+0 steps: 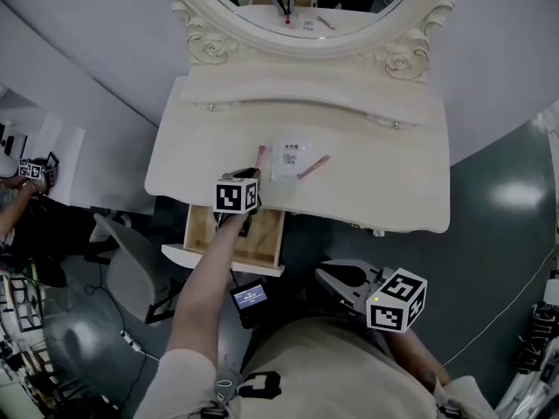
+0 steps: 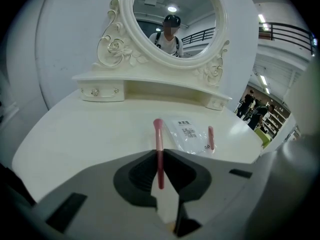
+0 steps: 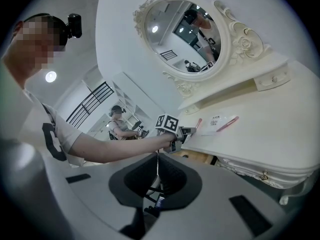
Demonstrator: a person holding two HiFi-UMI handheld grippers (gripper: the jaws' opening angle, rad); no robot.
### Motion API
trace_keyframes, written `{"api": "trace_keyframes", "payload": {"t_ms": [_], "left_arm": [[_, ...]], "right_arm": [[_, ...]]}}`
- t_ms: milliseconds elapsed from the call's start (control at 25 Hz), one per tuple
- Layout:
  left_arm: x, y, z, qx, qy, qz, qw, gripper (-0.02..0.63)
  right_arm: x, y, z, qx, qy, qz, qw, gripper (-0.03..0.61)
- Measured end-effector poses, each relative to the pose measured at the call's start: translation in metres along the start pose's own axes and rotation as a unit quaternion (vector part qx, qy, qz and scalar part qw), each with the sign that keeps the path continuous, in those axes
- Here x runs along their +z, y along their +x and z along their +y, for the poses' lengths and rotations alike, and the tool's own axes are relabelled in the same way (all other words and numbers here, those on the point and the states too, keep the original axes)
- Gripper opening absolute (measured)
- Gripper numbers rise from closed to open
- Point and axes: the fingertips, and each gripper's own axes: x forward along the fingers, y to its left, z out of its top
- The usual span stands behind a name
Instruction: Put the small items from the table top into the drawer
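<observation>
At the table [image 1: 376, 173] front edge, centre of the head view: left gripper [image 1: 256, 173] fingers clenched on the pink brush [image 2: 158, 134], handle end in the pads, bristle end pointing away toward the mirror [image 1: 349, 16]. Can't tell if the brush is lifted or skimming the top. The open drawer [image 1: 266, 234] sits directly below it in frame.

Step, my read: carry the brush into the drawer.
- Lift clear, pull back over the edge, tip the nose down.
- Let go low inside so it doesn't bounce or roll.
- The handle is thin and gripped at one end, so it may pivot if swung fast. Go slow.

Right gripper [image 1: 325, 275] is at lower right, well apart from the table, fingers closed on nothing. Fine there, out of the drawer path.

Left on top, just beside the brush: clear packet [image 2: 190, 134] and a second pink stick [image 2: 210, 137] at its right edge.

Surface: glossy cream, smooth, with a raised back shelf.

Room: dark floor [image 1: 498, 199], grey chair [image 1: 131, 273] lower left, another person [image 1: 17, 203] at the far left edge.
</observation>
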Motion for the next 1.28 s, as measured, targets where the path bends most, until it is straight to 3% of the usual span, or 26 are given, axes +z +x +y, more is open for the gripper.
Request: {"api": "trace_keyframes", "payload": {"t_ms": [1280], "left_arm": [[-0.001, -0.087, 0.028, 0.01, -0.016, -0.074, 0.9971, 0.091]], "right_arm": [[-0.003, 0.032, 0.041, 0.042, -0.044, 0.037, 0.997, 0.029]]}}
